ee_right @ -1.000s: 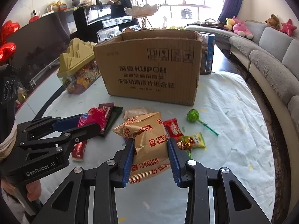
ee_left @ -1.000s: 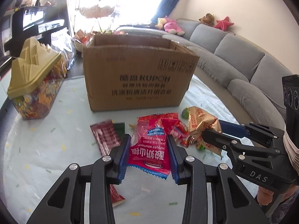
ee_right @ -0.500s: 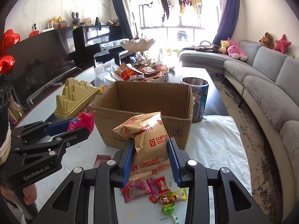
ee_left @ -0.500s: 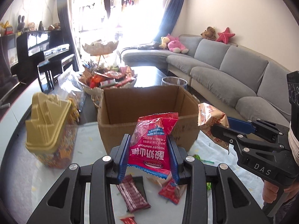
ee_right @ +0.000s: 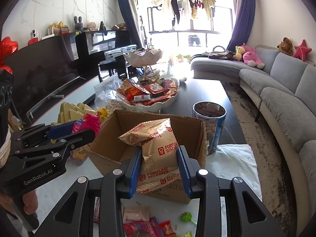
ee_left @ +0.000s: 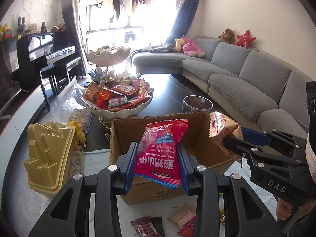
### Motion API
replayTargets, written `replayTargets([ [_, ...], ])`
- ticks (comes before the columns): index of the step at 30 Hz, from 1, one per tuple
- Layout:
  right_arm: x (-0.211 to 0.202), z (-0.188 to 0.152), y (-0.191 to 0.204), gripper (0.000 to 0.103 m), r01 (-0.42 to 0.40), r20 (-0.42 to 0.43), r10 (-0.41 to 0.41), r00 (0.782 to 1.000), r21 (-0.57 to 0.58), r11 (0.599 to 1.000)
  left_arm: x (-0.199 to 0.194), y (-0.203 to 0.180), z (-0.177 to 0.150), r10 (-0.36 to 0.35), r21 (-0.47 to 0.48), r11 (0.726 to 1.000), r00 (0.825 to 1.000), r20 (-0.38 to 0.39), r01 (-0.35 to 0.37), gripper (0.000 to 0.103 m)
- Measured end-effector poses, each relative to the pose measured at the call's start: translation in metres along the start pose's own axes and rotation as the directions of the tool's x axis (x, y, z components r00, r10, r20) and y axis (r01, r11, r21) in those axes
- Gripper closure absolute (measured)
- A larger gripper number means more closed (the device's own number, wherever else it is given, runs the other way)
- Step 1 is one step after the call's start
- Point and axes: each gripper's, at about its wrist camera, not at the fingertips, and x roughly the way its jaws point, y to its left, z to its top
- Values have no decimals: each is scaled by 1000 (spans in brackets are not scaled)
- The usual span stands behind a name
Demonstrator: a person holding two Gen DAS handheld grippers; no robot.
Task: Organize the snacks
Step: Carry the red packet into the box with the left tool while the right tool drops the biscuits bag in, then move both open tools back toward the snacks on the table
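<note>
My left gripper [ee_left: 157, 167] is shut on a red yogurt hawthorn snack packet [ee_left: 161, 154] and holds it just above the near rim of the open cardboard box [ee_left: 199, 134]. My right gripper [ee_right: 160, 169] is shut on a tan Fortune Biscuits packet [ee_right: 158, 150] over the same box [ee_right: 126, 124]. In the left wrist view the right gripper [ee_left: 233, 138] comes in from the right with its tan packet [ee_left: 221, 126] at the box's right edge. The left gripper [ee_right: 79, 132] shows at the left of the right wrist view. Loose snacks [ee_right: 144, 223] lie on the table in front of the box.
A gold-lidded candy jar [ee_left: 49, 154] stands left of the box. A white bowl of snacks [ee_left: 118, 100] and a round tin [ee_right: 211, 122] stand behind it. A bag of nuts [ee_left: 79, 114] lies at the back left. A grey sofa [ee_left: 246, 79] runs along the right.
Both grippers have lifted their packets off the table and carried them forward, up to the open top of the box. Both stay shut.
</note>
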Motion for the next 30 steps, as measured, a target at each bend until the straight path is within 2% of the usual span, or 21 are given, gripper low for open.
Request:
replayTargets([
  [6,24,12,-10,66,1,-20,-1,1000,17,1000,24,6,13,16,-17,1000,1000,-25,-16,62],
  [7,28,14,-12,66,3,-21,-3,1000,24,1000,26,7,15,25,-21,999,999,-25,-25,59],
  [8,30,15,-13,64,6,-25,-6,1000,29,1000,28,6,16,34,-21,999,999,-26,-34,50],
  [9,32,16,-14,59,8,-32,-7,999,34,999,29,6,17,43,-20,999,999,-27,-44,42],
  [11,34,16,-16,45,18,-34,-16,999,41,999,28,6,17,59,-13,998,998,-20,-59,38],
  [13,34,16,-17,43,30,-30,-29,999,31,999,26,7,16,78,-5,997,997,-19,-78,32],
  [24,8,2,-7,38,35,-18,-35,999,17,999,-13,2,-6,150,3,989,989,17,-150,11],
  [30,-14,-10,3,34,55,-7,-55,998,5,998,-45,-3,-22,206,-5,979,977,50,-206,6],
])
